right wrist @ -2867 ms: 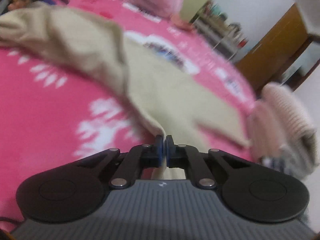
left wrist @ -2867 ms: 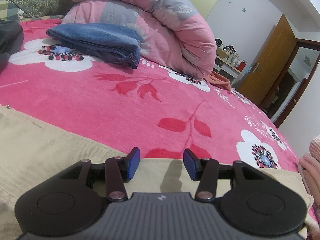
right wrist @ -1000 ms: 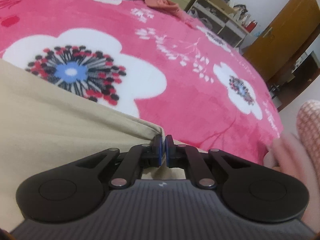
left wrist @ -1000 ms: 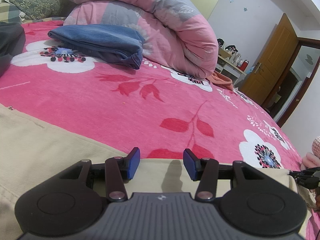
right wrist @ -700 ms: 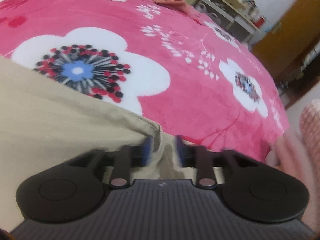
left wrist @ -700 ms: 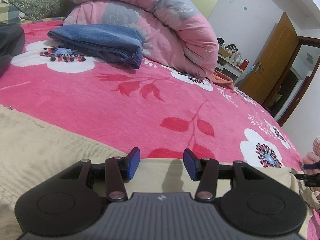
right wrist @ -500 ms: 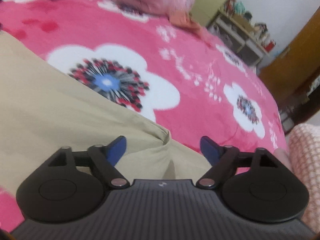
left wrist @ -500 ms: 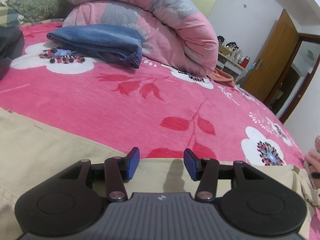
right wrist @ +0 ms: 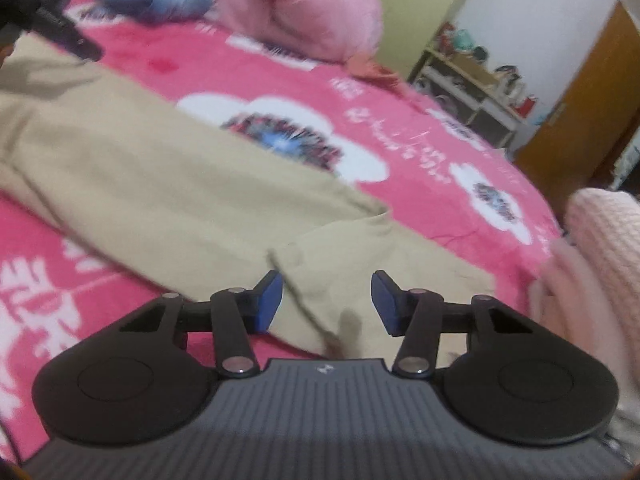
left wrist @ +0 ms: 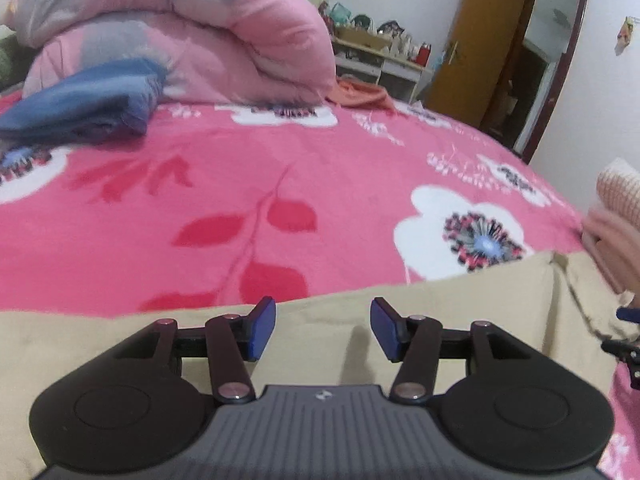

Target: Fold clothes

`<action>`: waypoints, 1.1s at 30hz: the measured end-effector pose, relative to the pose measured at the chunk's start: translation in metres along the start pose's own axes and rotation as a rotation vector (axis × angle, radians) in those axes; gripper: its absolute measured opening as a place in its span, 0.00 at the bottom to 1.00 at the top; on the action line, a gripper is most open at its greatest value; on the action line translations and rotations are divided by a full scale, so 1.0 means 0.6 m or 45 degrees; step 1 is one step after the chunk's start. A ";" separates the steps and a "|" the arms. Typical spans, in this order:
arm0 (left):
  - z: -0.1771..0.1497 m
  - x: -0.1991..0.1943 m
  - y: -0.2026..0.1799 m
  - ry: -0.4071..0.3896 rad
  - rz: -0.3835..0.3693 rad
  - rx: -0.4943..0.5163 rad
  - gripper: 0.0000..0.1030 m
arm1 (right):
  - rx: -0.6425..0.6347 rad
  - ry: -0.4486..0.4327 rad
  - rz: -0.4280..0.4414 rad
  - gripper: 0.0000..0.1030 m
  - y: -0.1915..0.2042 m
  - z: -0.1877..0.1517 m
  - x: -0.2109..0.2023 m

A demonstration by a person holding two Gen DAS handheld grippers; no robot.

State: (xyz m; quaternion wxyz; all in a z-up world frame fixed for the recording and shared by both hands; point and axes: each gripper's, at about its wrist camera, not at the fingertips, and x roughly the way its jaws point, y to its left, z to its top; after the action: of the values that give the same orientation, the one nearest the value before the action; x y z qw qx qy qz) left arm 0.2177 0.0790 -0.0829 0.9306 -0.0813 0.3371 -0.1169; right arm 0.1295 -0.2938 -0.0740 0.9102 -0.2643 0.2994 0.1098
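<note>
The left gripper (left wrist: 323, 328) tilts down over the near edge of the beige garment (left wrist: 440, 312), which lies flat on the pink floral bedspread (left wrist: 248, 184). Its blue pads (left wrist: 262, 328) stand apart and are widening, with nothing pinched between them; the cloth lies below the gap. At 3 o'clock in the left wrist view a hand (left wrist: 616, 248) in a pink knit sleeve (left wrist: 620, 192) sits at the garment's far corner.

The right gripper (right wrist: 326, 304) also points downward, above a folded hem of the same beige garment (right wrist: 160, 184), which runs from 6 o'clock toward 10 o'clock. Its jaws are closing, yet the fingers (right wrist: 270, 304) remain spread and grip no fabric. The other gripper's dark tip shows at 10 o'clock.

Folded blue jeans (left wrist: 84, 108) rest at 10 o'clock against a rolled pink quilt (left wrist: 192, 36). A wooden door (left wrist: 472, 48) stands at 1 o'clock.
</note>
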 end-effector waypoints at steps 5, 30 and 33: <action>-0.012 0.010 0.010 -0.027 -0.017 -0.015 0.52 | 0.022 0.013 0.054 0.26 -0.006 -0.002 0.032; -0.017 0.014 0.013 -0.041 -0.023 -0.007 0.53 | 0.658 0.188 -0.317 0.18 -0.273 -0.059 0.161; -0.017 0.014 0.013 -0.042 -0.023 -0.003 0.53 | 0.692 0.179 -0.366 0.39 -0.283 -0.064 0.158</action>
State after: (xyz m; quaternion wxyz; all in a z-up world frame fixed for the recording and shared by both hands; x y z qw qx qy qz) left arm 0.2184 0.0834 -0.0977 0.9348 -0.0874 0.3212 -0.1234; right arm 0.2472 -0.4530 -0.0869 0.9308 -0.0579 0.3395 -0.1226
